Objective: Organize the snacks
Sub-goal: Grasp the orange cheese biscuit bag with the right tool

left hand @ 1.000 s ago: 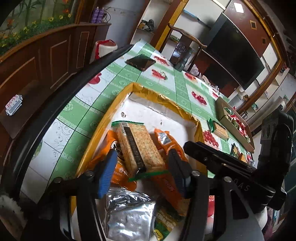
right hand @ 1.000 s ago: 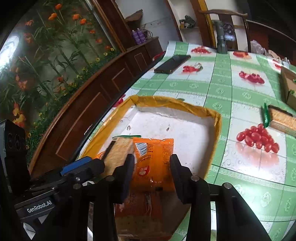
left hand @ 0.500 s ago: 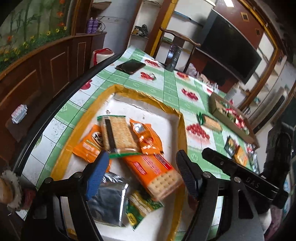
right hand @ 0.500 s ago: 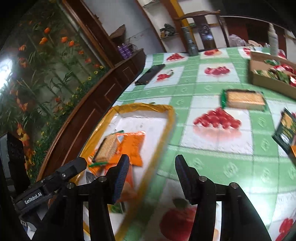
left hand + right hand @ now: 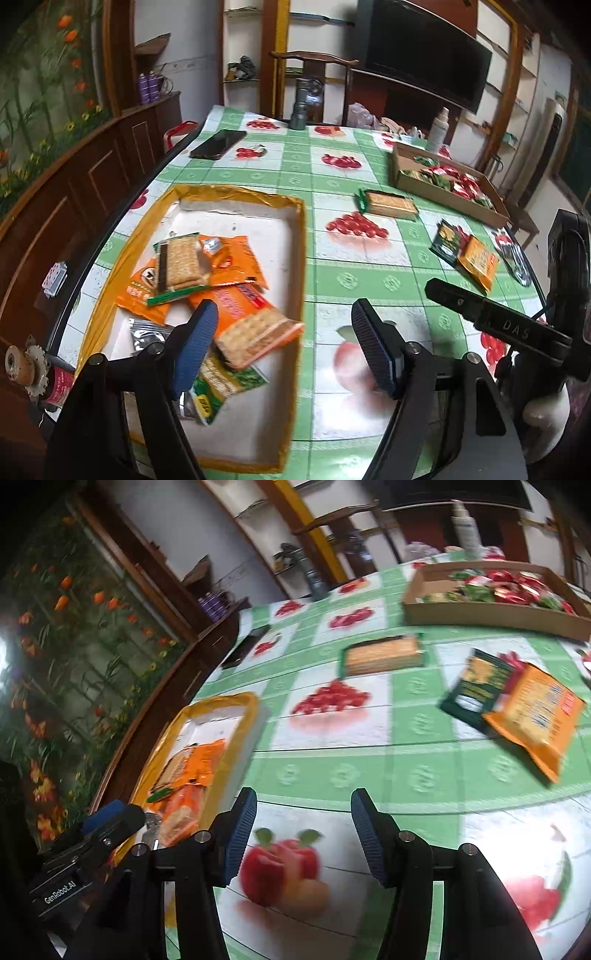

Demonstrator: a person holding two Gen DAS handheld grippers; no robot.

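Note:
A yellow-rimmed white tray on the table's left holds several snack packs: a green-edged cracker pack, orange packs and an orange cracker pack. My left gripper is open and empty above the tray's right rim. My right gripper is open and empty over bare tablecloth, right of the tray. Loose on the table lie a green-wrapped cracker pack, a dark green packet and an orange packet.
A cardboard box with red and green packets stands at the far right. A phone, a metal flask and a spray bottle stand farther back. A wooden cabinet runs along the left table edge.
Both grippers have pulled back and swung right, away from the tray's packs. Both have opened wider. The packs stay in the tray.

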